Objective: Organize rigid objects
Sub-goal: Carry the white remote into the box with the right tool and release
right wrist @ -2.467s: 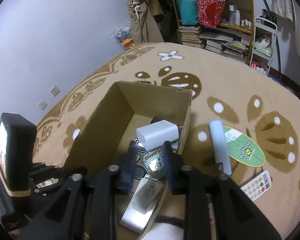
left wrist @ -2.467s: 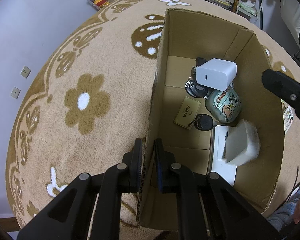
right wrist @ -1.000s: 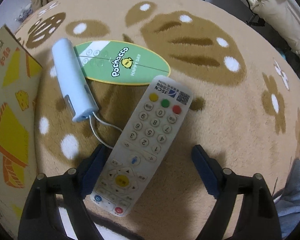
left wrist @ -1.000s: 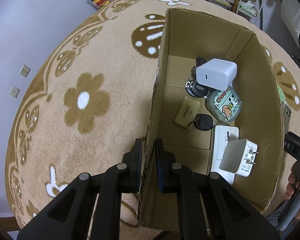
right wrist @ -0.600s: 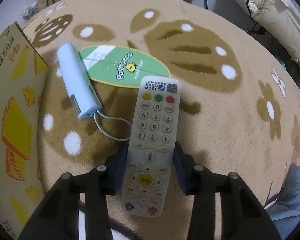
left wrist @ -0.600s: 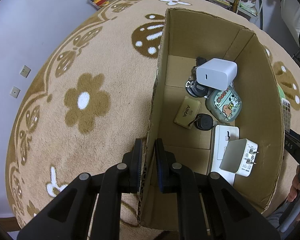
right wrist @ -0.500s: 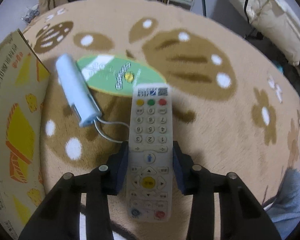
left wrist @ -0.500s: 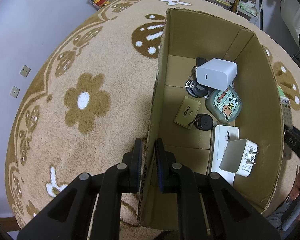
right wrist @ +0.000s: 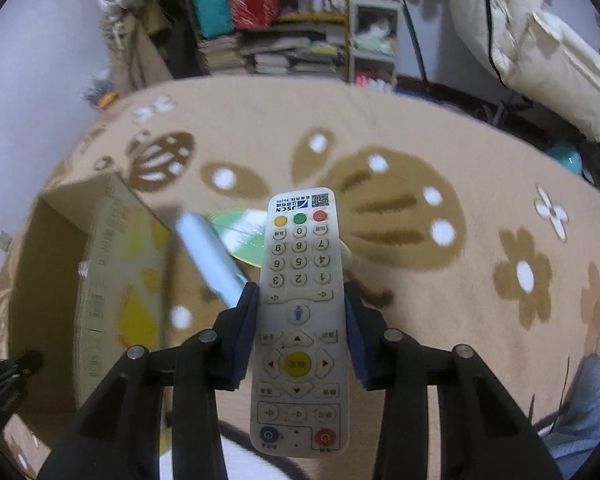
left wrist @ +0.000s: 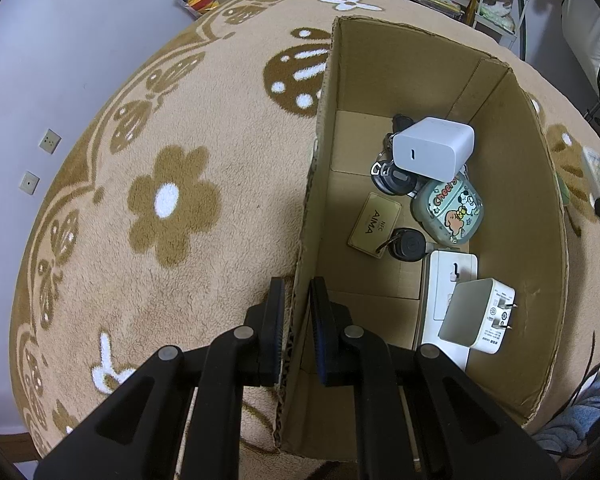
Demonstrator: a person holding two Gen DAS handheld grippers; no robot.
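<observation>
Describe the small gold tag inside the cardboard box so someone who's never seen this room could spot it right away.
Look into the open cardboard box standing on the flowered rug. On its floor, near the wall that the left gripper clamps, lies a flat gold tag. It is the only thin rectangular card there, printed AIMA, beside a round black key fob and a cartoon-dog case.

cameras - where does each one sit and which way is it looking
Left wrist: on the left gripper, looking down into the cardboard box; fingers pinch its wall.
Right wrist: on the right gripper, looking across the carpet; fingers clamp a remote.
Shared: the box, carpet, remote, and a blue sleeve at the right edge.
</observation>
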